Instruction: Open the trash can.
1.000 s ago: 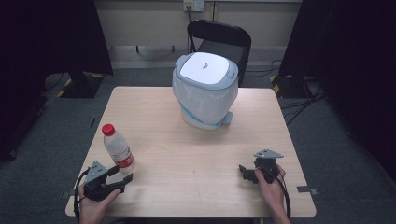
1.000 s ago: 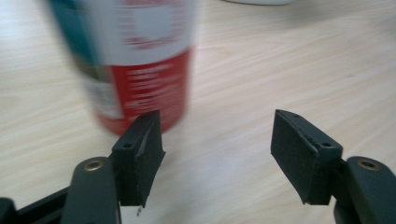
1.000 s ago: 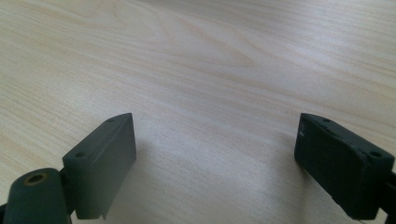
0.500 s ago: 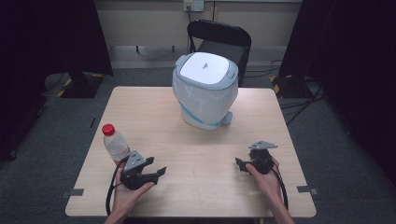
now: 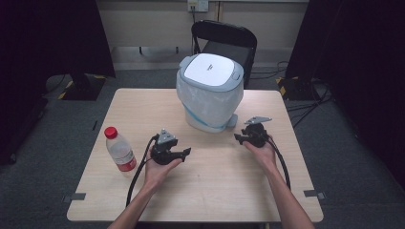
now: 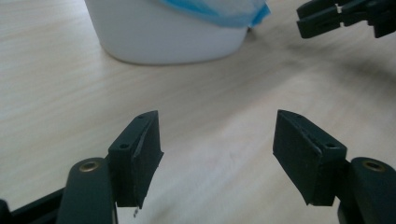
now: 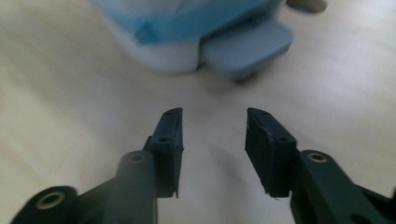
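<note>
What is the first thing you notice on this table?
The big white bin with its blue-edged liner bag stands at the far middle of the table. Both open, empty grippers point at it: the left gripper and the right gripper. A red-capped bottle stands at the left.

1. The white lid of the bin [image 5: 210,70] carries a small dark mark near its middle, too small to read
2. The red-and-white label on the bottle [image 5: 119,150] shows no letters that can be made out
3. No other writing, number or sign is readable
</note>
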A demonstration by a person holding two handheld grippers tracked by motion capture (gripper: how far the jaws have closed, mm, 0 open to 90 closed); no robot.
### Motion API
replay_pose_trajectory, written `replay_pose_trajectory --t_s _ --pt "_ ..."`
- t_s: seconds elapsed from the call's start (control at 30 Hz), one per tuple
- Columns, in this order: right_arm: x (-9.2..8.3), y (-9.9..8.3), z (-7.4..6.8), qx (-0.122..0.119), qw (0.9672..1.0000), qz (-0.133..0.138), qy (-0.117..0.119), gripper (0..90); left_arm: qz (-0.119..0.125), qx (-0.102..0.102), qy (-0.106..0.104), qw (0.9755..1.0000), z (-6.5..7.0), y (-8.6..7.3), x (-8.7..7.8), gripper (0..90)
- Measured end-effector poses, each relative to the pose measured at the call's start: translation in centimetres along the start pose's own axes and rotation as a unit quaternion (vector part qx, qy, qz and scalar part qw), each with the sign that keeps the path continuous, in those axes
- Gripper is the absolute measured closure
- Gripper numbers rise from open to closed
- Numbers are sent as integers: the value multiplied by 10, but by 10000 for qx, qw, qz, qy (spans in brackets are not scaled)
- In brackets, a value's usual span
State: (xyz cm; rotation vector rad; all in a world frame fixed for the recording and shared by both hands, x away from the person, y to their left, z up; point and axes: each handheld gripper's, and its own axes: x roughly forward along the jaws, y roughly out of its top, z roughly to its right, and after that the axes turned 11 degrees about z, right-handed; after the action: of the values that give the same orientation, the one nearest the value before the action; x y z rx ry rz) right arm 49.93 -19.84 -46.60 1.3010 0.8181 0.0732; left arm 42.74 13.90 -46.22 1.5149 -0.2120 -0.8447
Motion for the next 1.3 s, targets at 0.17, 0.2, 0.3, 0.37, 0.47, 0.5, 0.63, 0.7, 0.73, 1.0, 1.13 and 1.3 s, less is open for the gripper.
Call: replay_pose_trajectory --t_s 0.17,0.2,0.3,0.37,0.47,0.5,0.63,0.7,0.73,1.0,1.13,1.3 --pt "30 23 12 -194 9996 99 -169 662 -43 25 118 9999 -8 8 19 316" --pt "35 25 12 -217 9997 97 -110 665 -9 -16 105 9999 -10 9 22 309" --pt "49 26 7 -360 9993 86 -90 667 -60 -198 117 9997 -16 9 29 296" --pt "54 24 4 -329 9991 207 -167 667 -69 -235 137 9996 -19 8 33 296" --pt "55 23 5 -195 9993 272 -150 651 -33 -252 160 9995 -21 9 34 291" --pt "55 22 6 -159 9994 274 -128 663 -48 -177 202 9996 -20 10 34 290" --pt "54 22 1 -218 9994 276 -32 721 17 -149 274 9995 -23 13 32 286" --pt "53 22 -3 -110 9996 241 137 710 55 -188 301 9994 -26 14 34 286" --pt "53 23 -5 -76 9995 212 224 708 30 -150 335 9993 -27 13 35 287" --pt "49 23 -37 -297 9981 176 506 760 -73 -342 617 9975 -46 16 41 285" --pt "50 26 -57 -596 9944 140 860 730 -18 -333 579 9978 -47 15 43 280" --pt "45 25 -48 -472 9963 89 709 708 -85 -234 783 9966 -54 13 44 289"
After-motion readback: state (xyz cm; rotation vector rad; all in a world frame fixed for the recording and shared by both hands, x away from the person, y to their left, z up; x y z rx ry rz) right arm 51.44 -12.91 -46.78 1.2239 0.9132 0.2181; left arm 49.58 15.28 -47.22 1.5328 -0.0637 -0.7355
